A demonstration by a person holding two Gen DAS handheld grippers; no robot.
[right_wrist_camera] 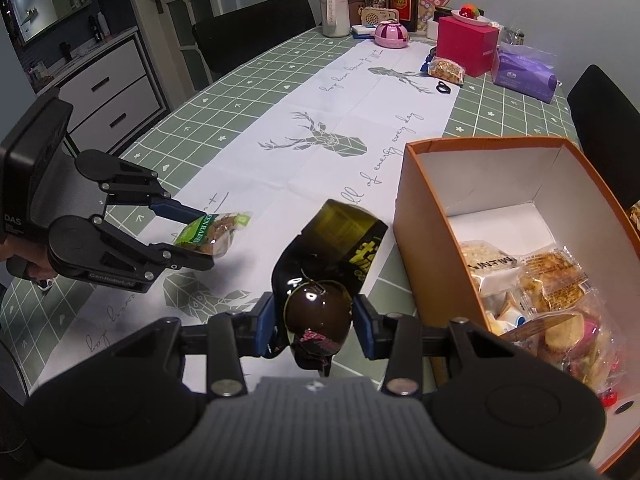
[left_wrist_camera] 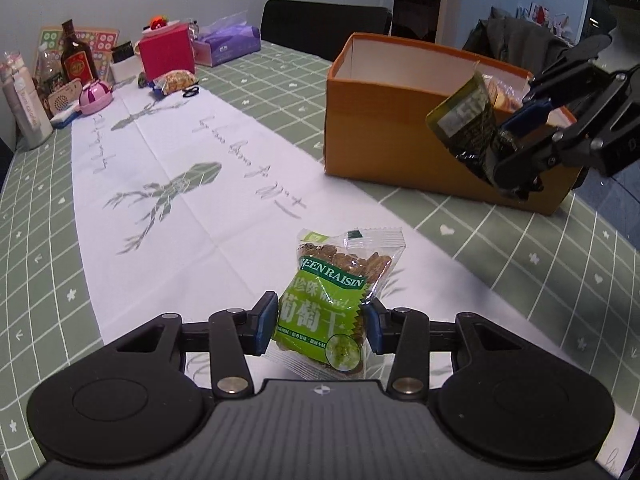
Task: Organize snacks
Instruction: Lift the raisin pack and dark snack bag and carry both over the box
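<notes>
L tool (left_wrist_camera: 320,330) clamped on 1 green raisin pack (left_wrist_camera: 340,300), R tool (right_wrist_camera: 314,322) on 1 dark snack pouch (right_wrist_camera: 332,256), both just beside the orange box (right_wrist_camera: 424,248) w/ several snacks, on desk (right_wrist_camera: 240,80).

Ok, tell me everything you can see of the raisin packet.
The raisin packet is a small clear plastic pouch with crimped ends and a green label reading "GREEN RAISIN"; brownish raisins show through. It lies between the blue pads of the left gripper, which pinch its sides. It is by the white runner, whether lifted I cannot tell.
</notes>
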